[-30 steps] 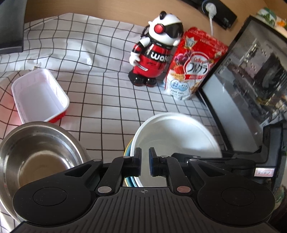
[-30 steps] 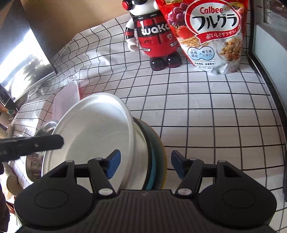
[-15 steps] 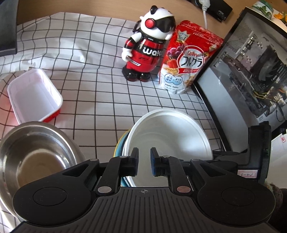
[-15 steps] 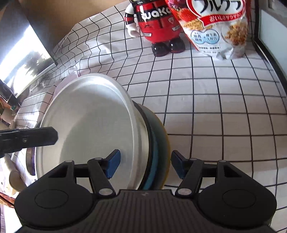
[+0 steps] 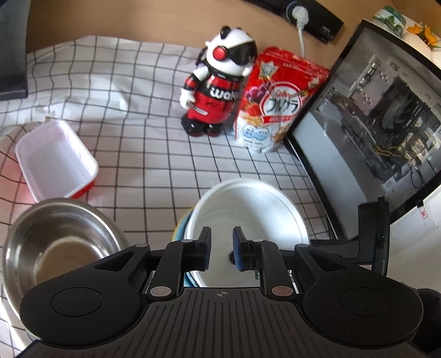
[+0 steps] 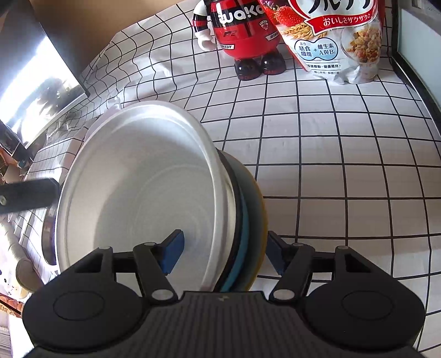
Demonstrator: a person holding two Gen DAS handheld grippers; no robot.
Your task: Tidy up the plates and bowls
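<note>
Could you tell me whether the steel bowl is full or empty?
Empty: the steel bowl shows only its bare, shiny inside.

this looks like a home desk used as a kitchen corner. the surface (image 5: 154,170) has a white checked cloth, and on it stand a cereal bag (image 5: 275,110) and a toy robot figure (image 5: 217,82). beside them is an open computer case (image 5: 380,118), with a power strip (image 5: 311,12) behind.
</note>
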